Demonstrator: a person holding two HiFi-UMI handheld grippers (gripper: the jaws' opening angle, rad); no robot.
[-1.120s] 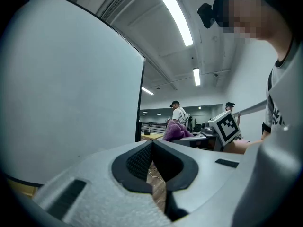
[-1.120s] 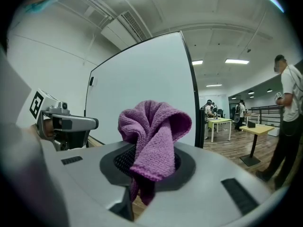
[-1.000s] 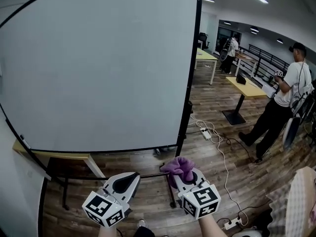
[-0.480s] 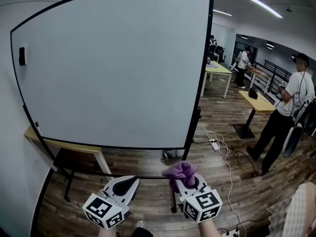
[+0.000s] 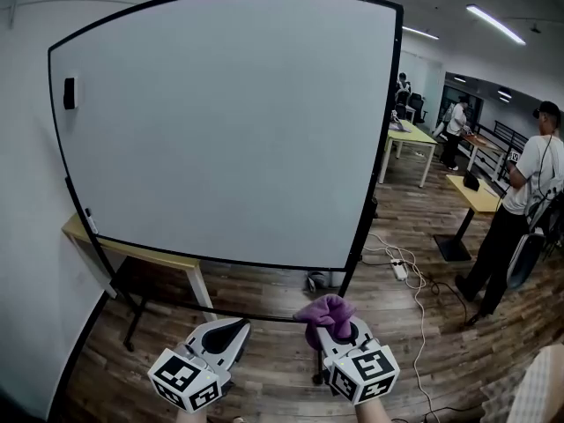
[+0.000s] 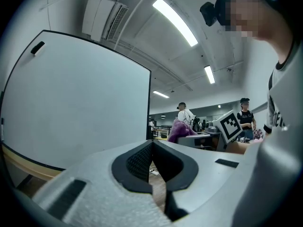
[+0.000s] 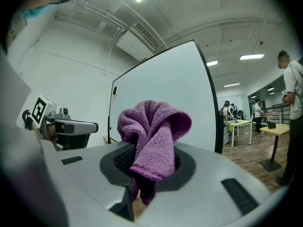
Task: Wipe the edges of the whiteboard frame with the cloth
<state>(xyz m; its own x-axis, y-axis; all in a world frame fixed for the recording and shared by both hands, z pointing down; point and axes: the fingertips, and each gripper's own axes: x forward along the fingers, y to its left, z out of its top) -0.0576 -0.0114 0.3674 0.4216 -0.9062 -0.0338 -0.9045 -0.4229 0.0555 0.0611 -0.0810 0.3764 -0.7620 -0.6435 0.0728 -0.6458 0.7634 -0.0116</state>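
Observation:
A large whiteboard (image 5: pixel 229 130) on a black stand fills the head view; its black frame (image 5: pixel 377 139) runs down the right side and along the bottom. A bunched purple cloth (image 5: pixel 324 309) sticks out of my right gripper (image 5: pixel 337 324), whose jaws are shut on it, low in the view and short of the board's lower right corner. In the right gripper view the cloth (image 7: pixel 152 136) stands up between the jaws with the whiteboard (image 7: pixel 165 98) behind it. My left gripper (image 5: pixel 226 328) is beside it, jaws shut and empty. The left gripper view shows the whiteboard (image 6: pixel 75 103) to the left.
A small black eraser (image 5: pixel 69 93) clings to the board's upper left. A wooden table (image 5: pixel 132 254) stands behind the board's lower left. A power strip and cables (image 5: pixel 401 271) lie on the wood floor at right. A person (image 5: pixel 520 210) stands at far right near desks (image 5: pixel 476 196).
The view has swung left and up, so the whole whiteboard with its top and left edges now shows. Both grippers keep their places low in the view, cloth still held.

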